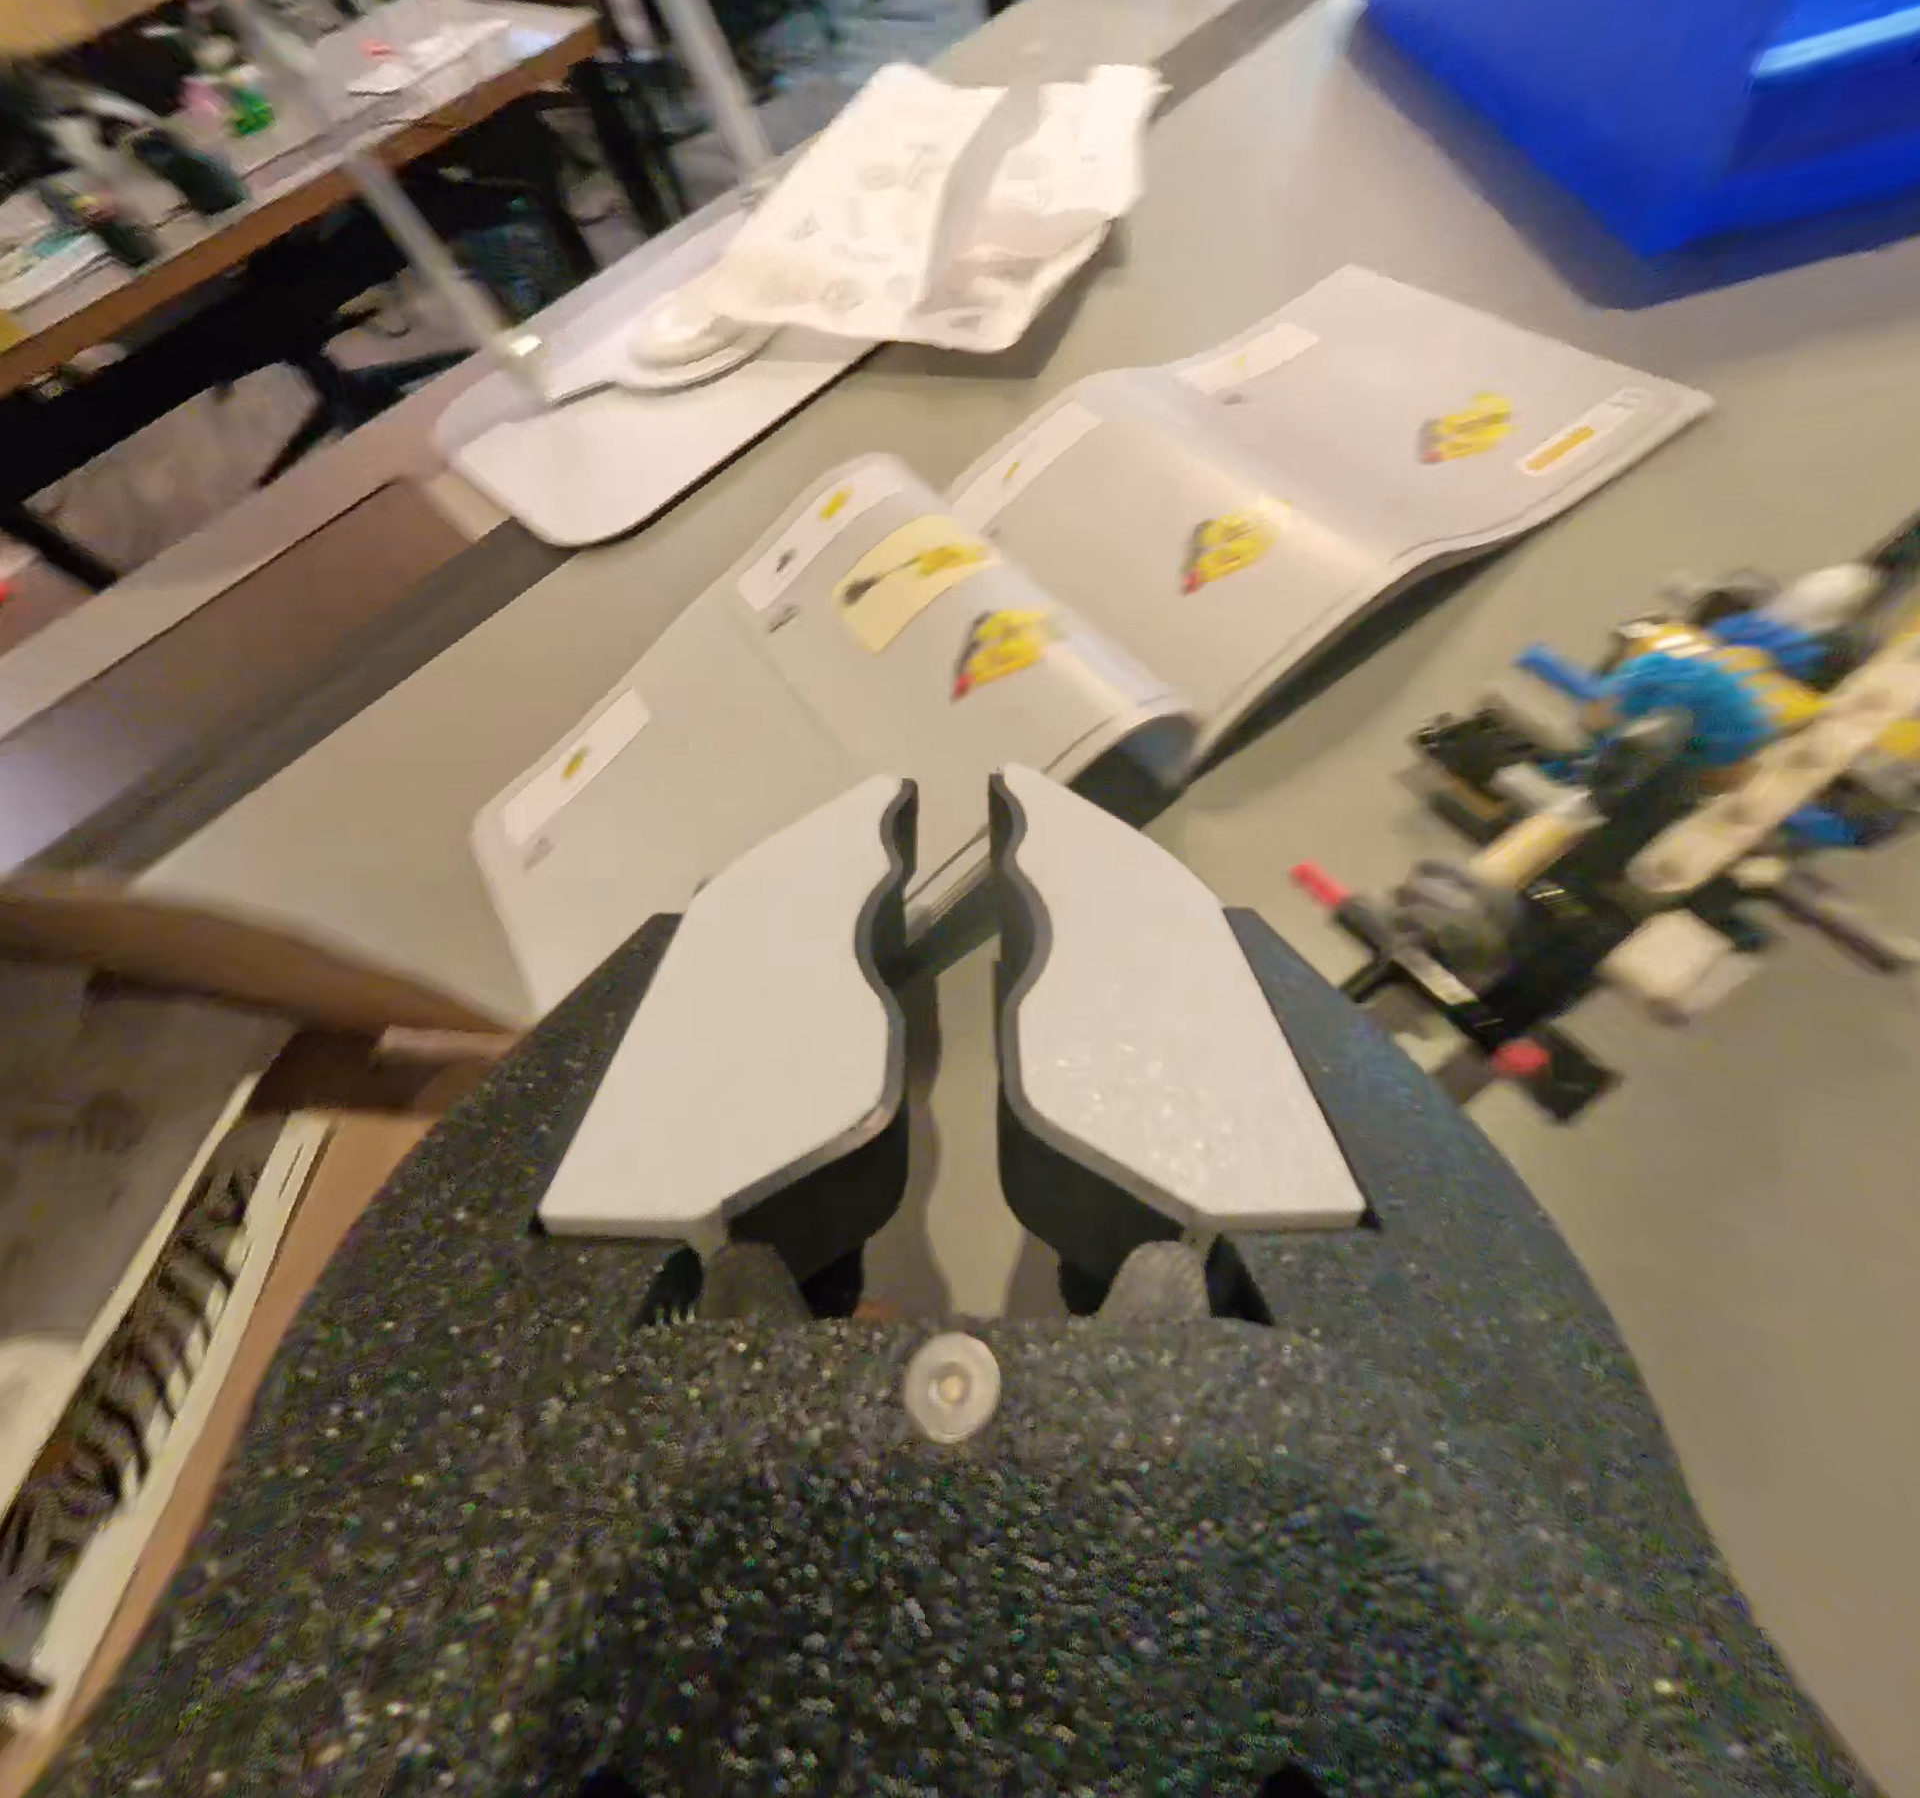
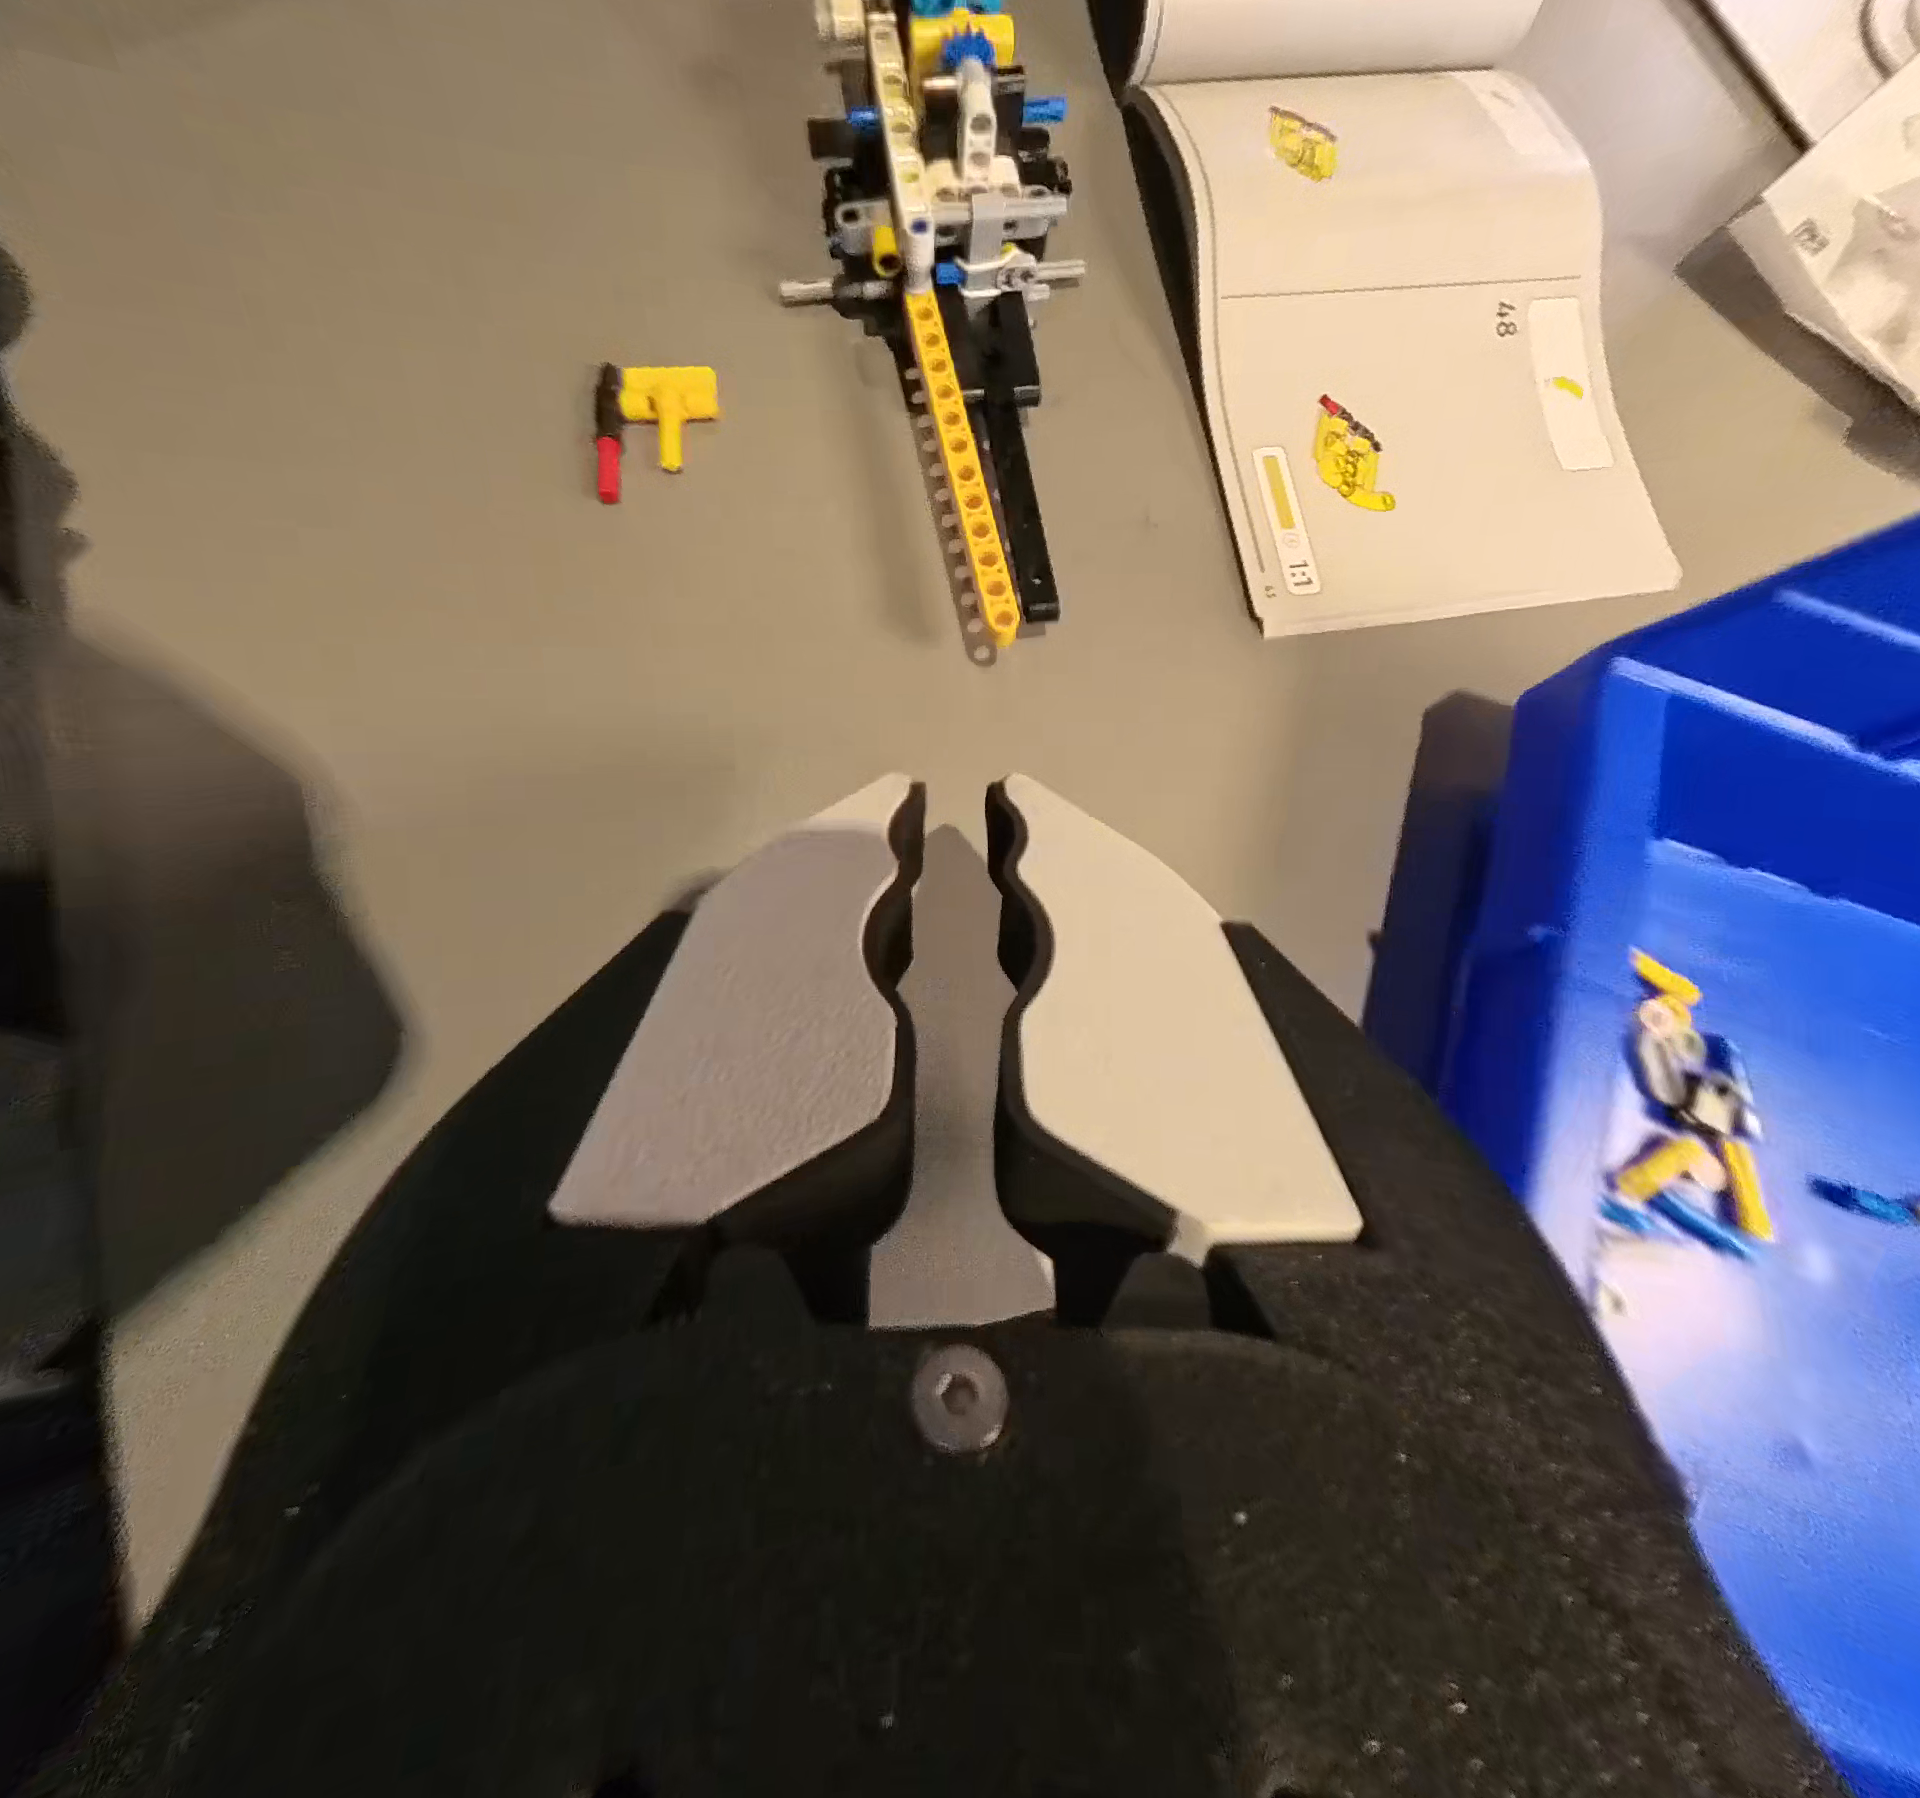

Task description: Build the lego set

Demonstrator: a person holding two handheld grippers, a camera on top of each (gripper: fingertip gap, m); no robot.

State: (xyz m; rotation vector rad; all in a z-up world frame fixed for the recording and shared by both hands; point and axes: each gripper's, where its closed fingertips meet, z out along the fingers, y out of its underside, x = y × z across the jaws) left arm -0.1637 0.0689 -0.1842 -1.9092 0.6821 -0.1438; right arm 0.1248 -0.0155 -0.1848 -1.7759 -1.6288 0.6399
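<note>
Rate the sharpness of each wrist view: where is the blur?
Left wrist view: motion-smeared throughout, the half-built lego model and open instruction booklet soft. Right wrist view: sharp at the model and small yellow piece; the blue plastic bin is smeared.

A crumpled white paper bag (image 1: 935, 210) lies at upper centre of the left wrist view, partly over a flat white stand base (image 1: 623, 439). Wooden benches (image 1: 260, 190) fill the upper left, a cardboard box (image 1: 156, 1229) the lower left.

Matt grey table (image 2: 520, 709), glossy plastic bin (image 2: 1714, 813)
</note>
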